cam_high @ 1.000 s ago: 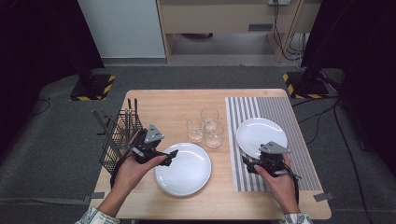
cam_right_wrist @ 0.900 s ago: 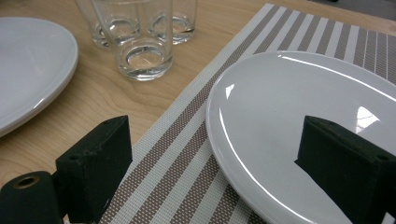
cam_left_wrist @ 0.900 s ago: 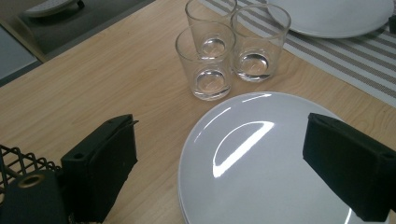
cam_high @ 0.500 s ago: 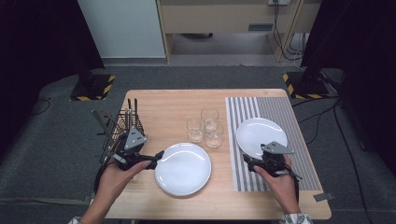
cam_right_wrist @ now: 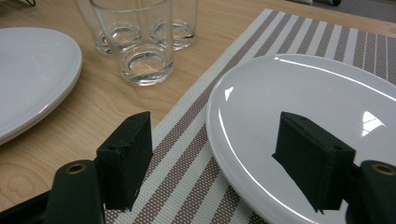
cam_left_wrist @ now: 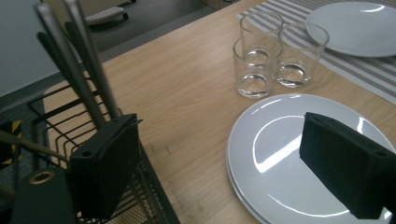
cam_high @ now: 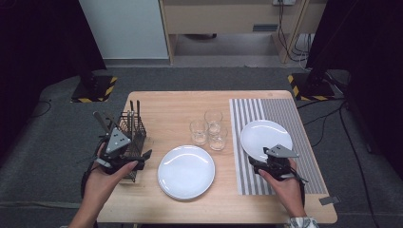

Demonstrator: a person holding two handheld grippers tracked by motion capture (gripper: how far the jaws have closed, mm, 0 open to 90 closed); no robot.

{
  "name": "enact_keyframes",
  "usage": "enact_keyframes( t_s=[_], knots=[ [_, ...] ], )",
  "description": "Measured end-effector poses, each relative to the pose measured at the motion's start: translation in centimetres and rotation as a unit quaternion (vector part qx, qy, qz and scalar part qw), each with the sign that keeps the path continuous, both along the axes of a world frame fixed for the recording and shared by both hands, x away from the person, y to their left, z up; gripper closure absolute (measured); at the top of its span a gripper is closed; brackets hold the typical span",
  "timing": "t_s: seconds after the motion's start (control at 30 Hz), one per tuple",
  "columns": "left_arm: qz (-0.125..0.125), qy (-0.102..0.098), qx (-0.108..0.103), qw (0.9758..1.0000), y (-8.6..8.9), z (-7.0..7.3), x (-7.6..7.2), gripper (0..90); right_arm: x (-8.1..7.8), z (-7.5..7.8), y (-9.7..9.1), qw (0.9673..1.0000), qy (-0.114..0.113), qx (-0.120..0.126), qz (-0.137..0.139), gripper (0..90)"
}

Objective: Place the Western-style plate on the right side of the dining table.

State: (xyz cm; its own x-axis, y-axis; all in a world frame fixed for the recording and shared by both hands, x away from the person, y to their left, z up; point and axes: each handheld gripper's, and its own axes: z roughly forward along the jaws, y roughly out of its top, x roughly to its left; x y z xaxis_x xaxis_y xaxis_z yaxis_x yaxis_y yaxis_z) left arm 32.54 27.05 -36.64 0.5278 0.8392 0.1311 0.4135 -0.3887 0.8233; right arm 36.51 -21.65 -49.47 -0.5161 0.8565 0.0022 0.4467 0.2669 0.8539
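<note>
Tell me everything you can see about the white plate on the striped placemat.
The white plate is round, glossy and looks ceramic, with a shallow raised rim and nothing on it. It lies flat on the striped placemat at the table's right side, right of the three glasses. The right gripper sits at its near edge, open jaws straddling the rim, one over the plate and one over the mat; its jaws have just been closing.

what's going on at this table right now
A person at a wooden table holds a gripper in each hand. The left gripper is by the wire cutlery basket, its jaws open with nothing between them. The right gripper is at the near rim of the white plate on the striped placemat, and its jaws have just been closing around that rim without clearly pinching it yet. A second plate and three glasses sit mid-table.
</note>
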Motion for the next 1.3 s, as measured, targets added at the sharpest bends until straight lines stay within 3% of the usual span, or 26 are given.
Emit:
enact_keyframes(
  t_s=[0.17, 0.43, 0.77, 0.93, 1.3],
  knots=[
    [0.029, -0.019, -0.009, 0.9994, 2.2, 1.1, -0.1, 15.5, 0.0, 0.0, 0.0, 1.0, 0.0, -0.002, 0.001, 26.2],
    [0.055, -0.021, -0.001, 0.9983, 4.6, 1.2, 0.2, 18.3, 0.0, 0.1, -0.1, 0.9999, 0.001, -0.011, 0.002, 25.3],
    [0.092, -0.011, -0.008, 0.9957, 7.2, 0.2, 1.6, 20.9, 0.1, 0.0, -0.2, 0.9999, 0.002, -0.01, 0.001, 24.8],
    [0.11, -0.006, -0.019, 0.9937, 8.4, -0.2, 2.2, 26.7, -0.1, 0.0, 0.1, 0.9999, 0.003, -0.015, 0.003, 24.7],
    [0.112, 0.015, -0.033, 0.9931, 9.6, -1.0, 4.4, 41.1, 0.0, -0.2, 0.1, 0.9998, 0.005, -0.02, 0.003, 22.3]
  ],
)
